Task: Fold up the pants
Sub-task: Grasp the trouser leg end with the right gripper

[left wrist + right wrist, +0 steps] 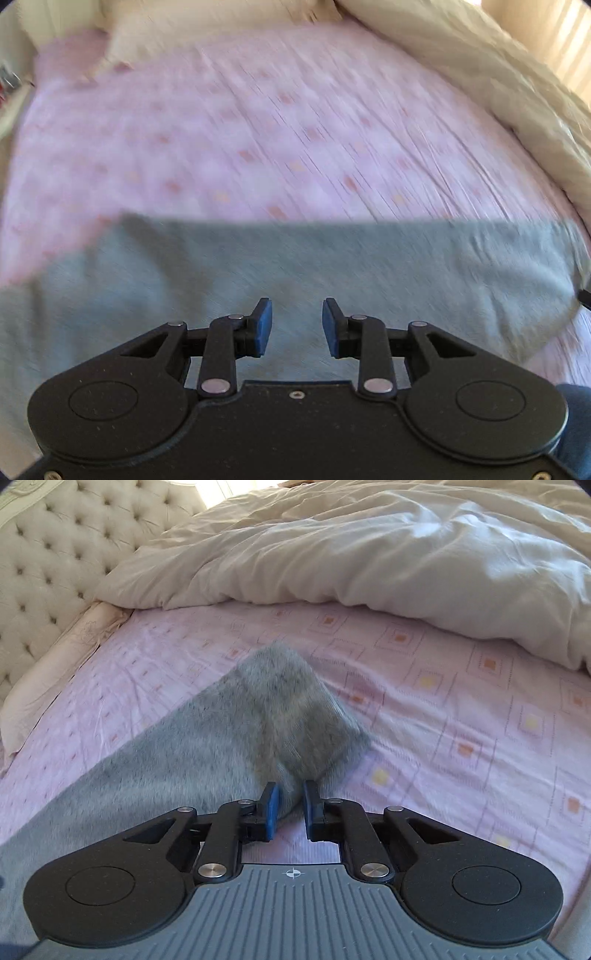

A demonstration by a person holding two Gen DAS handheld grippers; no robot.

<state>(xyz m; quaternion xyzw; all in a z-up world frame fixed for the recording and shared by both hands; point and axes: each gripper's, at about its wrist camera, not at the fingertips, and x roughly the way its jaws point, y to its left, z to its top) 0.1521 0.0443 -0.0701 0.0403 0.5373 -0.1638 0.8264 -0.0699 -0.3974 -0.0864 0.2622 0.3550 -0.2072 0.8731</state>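
Grey pants (332,258) lie in a wide flat band across the pink patterned sheet (258,129). My left gripper (297,325) hovers over them, open, with nothing between its blue pads; this view is blurred. In the right wrist view one end of the pants (221,738) rises in a folded peak off the sheet (443,720). My right gripper (290,805) is shut on the lower edge of that end, with grey cloth pinched between its pads.
A rumpled cream duvet (369,554) is piled along the far side of the bed, also seen as the duvet (498,74) at the right. A tufted headboard (55,572) with a cream pillow (55,657) stands at the left. A dark blue sleeve (576,424) shows at bottom right.
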